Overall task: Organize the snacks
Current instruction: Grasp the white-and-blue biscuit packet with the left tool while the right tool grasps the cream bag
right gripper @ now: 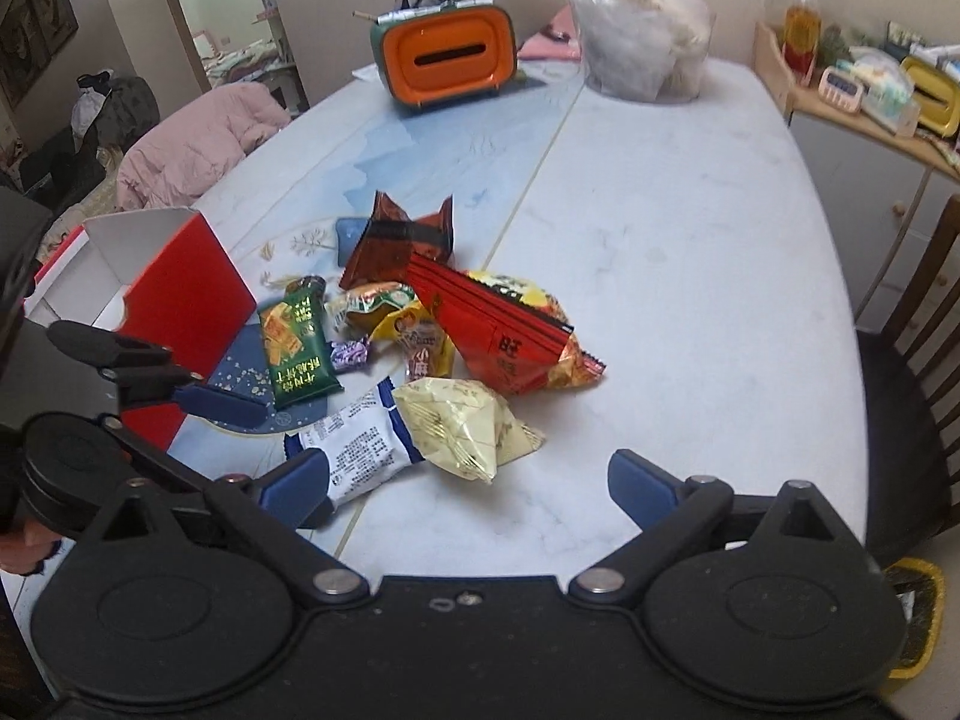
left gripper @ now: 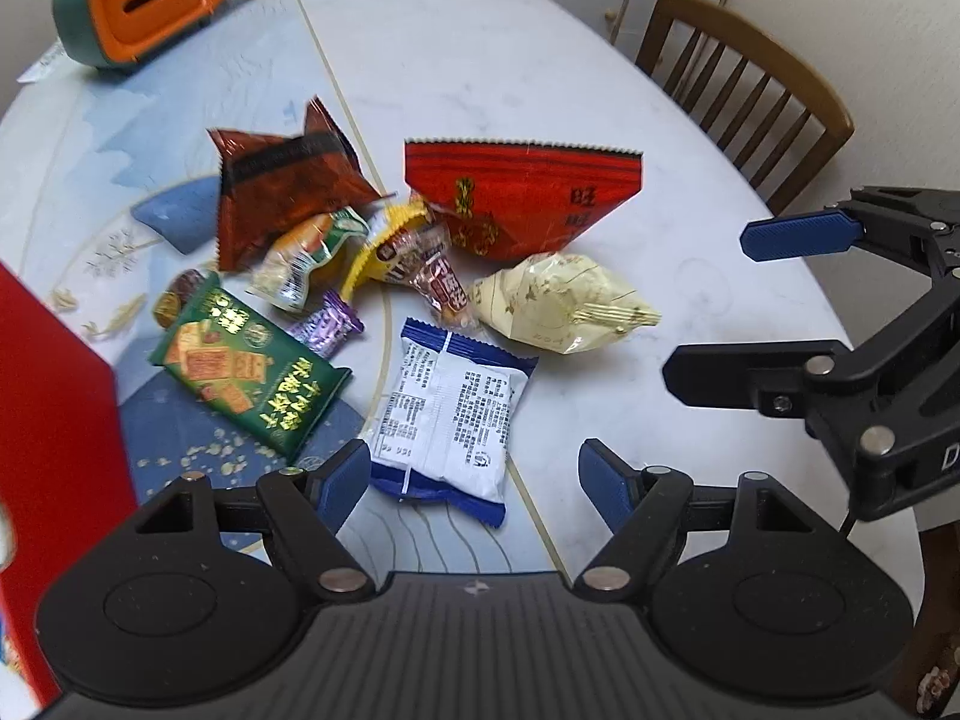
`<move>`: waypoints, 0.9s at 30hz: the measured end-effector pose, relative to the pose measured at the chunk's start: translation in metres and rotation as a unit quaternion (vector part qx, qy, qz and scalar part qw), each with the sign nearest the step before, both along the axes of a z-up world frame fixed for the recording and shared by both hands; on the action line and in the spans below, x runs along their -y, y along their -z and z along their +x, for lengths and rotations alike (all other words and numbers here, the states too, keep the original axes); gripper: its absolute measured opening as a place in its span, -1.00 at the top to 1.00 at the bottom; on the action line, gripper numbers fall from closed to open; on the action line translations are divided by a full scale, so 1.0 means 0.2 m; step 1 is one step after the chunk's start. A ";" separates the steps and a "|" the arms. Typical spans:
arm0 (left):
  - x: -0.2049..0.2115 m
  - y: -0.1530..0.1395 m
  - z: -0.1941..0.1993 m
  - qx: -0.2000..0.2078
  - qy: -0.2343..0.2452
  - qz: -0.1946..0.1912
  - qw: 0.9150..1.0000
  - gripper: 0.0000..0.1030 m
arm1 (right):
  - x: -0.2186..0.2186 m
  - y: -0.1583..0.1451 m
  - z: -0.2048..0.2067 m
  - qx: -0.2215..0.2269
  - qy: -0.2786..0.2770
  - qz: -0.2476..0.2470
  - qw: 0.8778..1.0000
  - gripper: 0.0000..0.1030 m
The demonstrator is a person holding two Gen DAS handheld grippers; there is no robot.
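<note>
While both grippers hang above the tabletop, a heap of snacks is seen lying near its middle. The left gripper is held wide, with nothing between its blue pads; the white and blue packet lies just beyond its tips, untouched as far as can be told. The right gripper is also spread wide and empty, and in its own view the cream packet lies just ahead of its fingers, beside the white and blue packet.

Behind these 2, a red bag with a serrated edge is propped over other wrappers, and a brown foil bag stands crumpled to its left. A green cracker packet lies flat at the left of the heap, next to a small purple sweet. Between them, a yellow wrapper and a green and orange wrapper are piled together.

A red box with a white, open inside is placed at the left edge of the heap. At the far end of the tabletop an orange tissue holder and a clear plastic bag are set. A wooden chair stands at the tabletop's right side.
</note>
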State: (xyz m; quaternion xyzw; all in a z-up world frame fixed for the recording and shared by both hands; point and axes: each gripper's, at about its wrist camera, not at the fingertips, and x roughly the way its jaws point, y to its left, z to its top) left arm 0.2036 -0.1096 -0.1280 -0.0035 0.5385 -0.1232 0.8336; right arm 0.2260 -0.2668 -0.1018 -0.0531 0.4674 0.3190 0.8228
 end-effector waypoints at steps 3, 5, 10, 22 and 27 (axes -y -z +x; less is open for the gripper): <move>0.02 0.04 0.04 -0.010 0.001 0.006 1.000 -0.48 | -0.03 0.04 0.05 -0.012 -0.002 -0.003 1.000 -0.87; 0.01 0.06 0.06 -0.016 0.000 0.003 1.000 -0.48 | -0.05 0.07 0.08 -0.024 -0.003 -0.001 1.000 -0.83; 0.04 0.09 0.08 -0.014 0.007 0.015 1.000 -0.48 | -0.09 0.12 0.14 -0.047 -0.007 0.009 0.999 -0.76; 0.05 0.14 0.10 -0.003 0.001 0.039 0.999 -0.47 | -0.18 0.23 0.19 -0.068 -0.006 -0.006 0.998 -0.50; 0.08 0.15 0.10 0.005 0.002 0.053 0.999 -0.45 | -0.19 0.26 0.20 -0.072 -0.004 -0.008 0.997 -0.38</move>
